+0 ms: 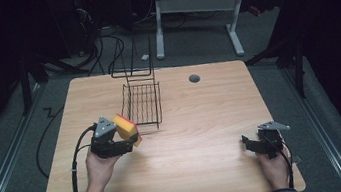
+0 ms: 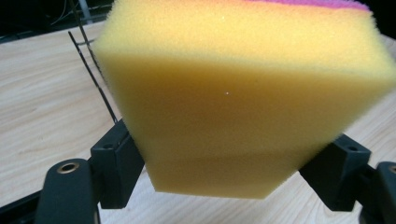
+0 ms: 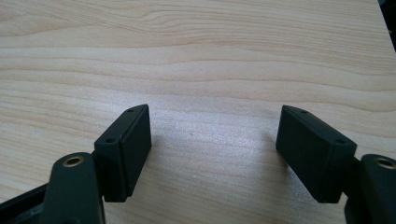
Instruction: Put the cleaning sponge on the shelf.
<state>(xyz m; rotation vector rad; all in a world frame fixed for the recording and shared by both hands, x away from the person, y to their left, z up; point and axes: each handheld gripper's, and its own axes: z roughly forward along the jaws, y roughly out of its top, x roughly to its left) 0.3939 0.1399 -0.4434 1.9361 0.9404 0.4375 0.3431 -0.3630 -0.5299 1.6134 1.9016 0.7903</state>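
**Sponge gripped on the left, right tongs idle**

From the high view: the left gripper point(image 1: 125, 141) sits at the near-left of the wooden table point(image 1: 202, 122), clenched on a yellow sponge point(image 1: 126, 127) with a pink-red top face. The sponge is tilted and sits just in front of the near end of the black wire rack point(image 1: 142, 102), close to it; whether they touch, I cannot tell. Over on the near-right, the right gripper point(image 1: 252, 145) lies low over the table in the person's hand, well apart from sponge and rack, with a gap between its two black jaws.

Left gripper view now: the sponge point(image 2: 238, 98) looms large, both black jaws pressed against its sides, a purple-pink strip along its top edge. Thin rack wires point(image 2: 95, 77) stand just behind it on the left.

Right gripper view: the right gripper point(image 3: 212, 154) is released, jaws spread wide, only bare wood grain point(image 3: 201, 56) between them.
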